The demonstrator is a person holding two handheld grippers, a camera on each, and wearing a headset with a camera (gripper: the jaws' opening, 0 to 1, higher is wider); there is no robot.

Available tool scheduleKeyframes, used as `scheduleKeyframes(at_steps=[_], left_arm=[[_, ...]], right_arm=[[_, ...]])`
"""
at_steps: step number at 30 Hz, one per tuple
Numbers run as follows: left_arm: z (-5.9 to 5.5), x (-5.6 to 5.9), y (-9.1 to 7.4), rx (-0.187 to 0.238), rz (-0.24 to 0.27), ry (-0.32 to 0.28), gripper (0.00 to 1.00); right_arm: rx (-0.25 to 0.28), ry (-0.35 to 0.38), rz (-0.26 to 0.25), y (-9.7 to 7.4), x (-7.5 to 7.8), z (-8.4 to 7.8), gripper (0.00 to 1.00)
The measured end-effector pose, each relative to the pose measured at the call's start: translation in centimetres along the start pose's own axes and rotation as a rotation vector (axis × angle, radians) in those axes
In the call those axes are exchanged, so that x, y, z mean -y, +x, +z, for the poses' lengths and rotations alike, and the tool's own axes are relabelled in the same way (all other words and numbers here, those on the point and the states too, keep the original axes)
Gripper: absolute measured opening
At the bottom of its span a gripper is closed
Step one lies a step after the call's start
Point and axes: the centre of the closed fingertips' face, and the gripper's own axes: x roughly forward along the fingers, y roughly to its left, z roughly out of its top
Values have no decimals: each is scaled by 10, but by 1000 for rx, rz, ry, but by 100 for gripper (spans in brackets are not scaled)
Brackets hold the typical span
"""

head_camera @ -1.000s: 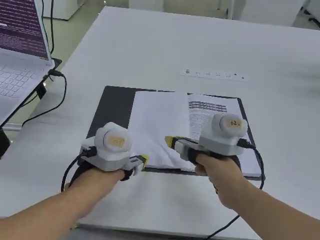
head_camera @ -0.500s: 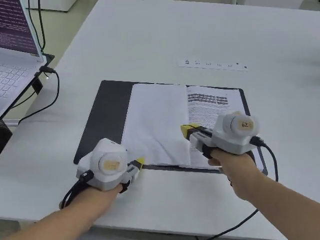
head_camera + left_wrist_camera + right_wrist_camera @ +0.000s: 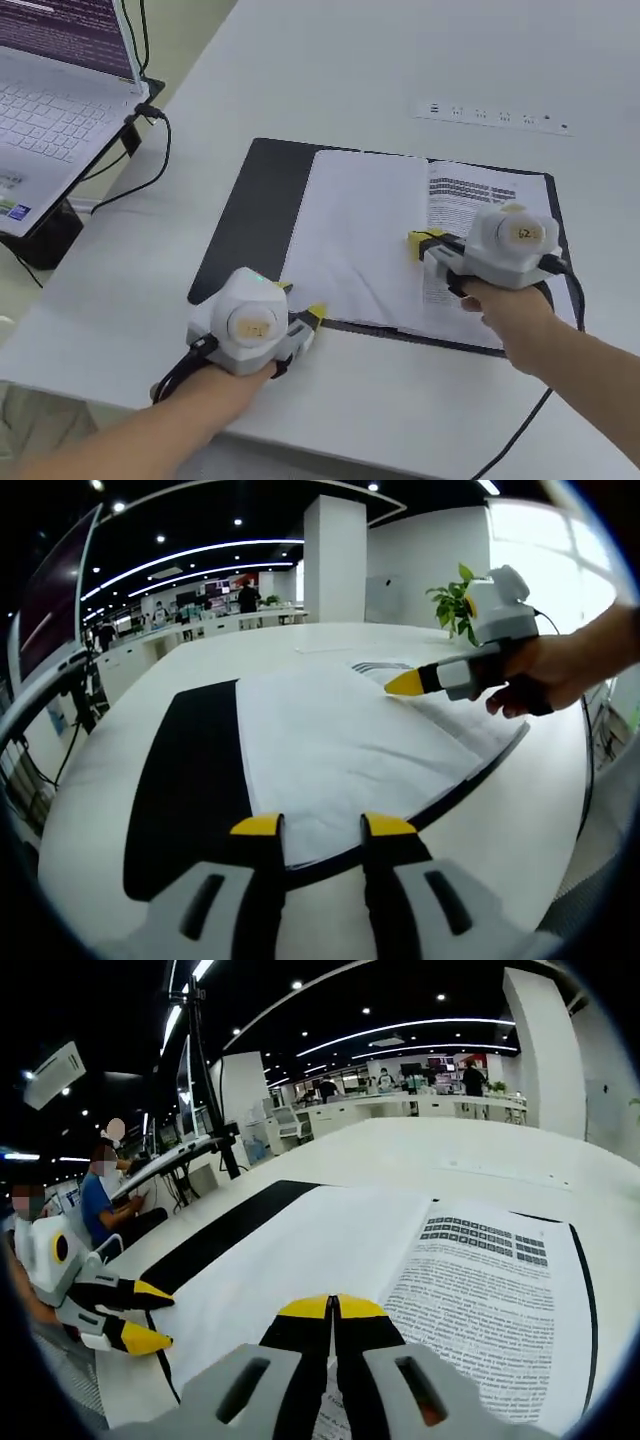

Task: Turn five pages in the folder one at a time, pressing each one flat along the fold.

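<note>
The white table [image 3: 330,70] takes up most of the head view. The open black folder [image 3: 250,220] lies flat at its centre, square to the person, probably so that both grippers reach it. Its turned blank page [image 3: 360,230] lies over the left half, with the printed page [image 3: 470,195] on the right. A laptop [image 3: 50,90] is cut off at the upper left corner. The right gripper [image 3: 335,1308] has its jaws clenched together with nothing between them. The tips are low over the fold where the two pages meet, which suits pressing the crease, though I cannot tell whether they actually touch the paper. The right gripper and hand hide the lower part of the printed page in the head view. The left gripper [image 3: 322,827] is released, its jaws apart at the folder's near edge, just beside the blank page's lower corner, likely steadying or waiting. A power strip [image 3: 490,115] sits at the upper right, too small to read. The count of pages turned cannot be judged.
</note>
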Motion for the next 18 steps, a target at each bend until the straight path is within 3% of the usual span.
scheduleKeyframes(at_steps=[2,3,18], left_arm=[[0,0,0,1,3,-1,29],[0,0,0,1,3,-3,29],[-1,0,1,11,4,-8,29]], right_arm=[[-4,8,-11,2,3,-1,0],[19,27,-7,2,2,4,0],[41,21,-40,20,14,23,0]])
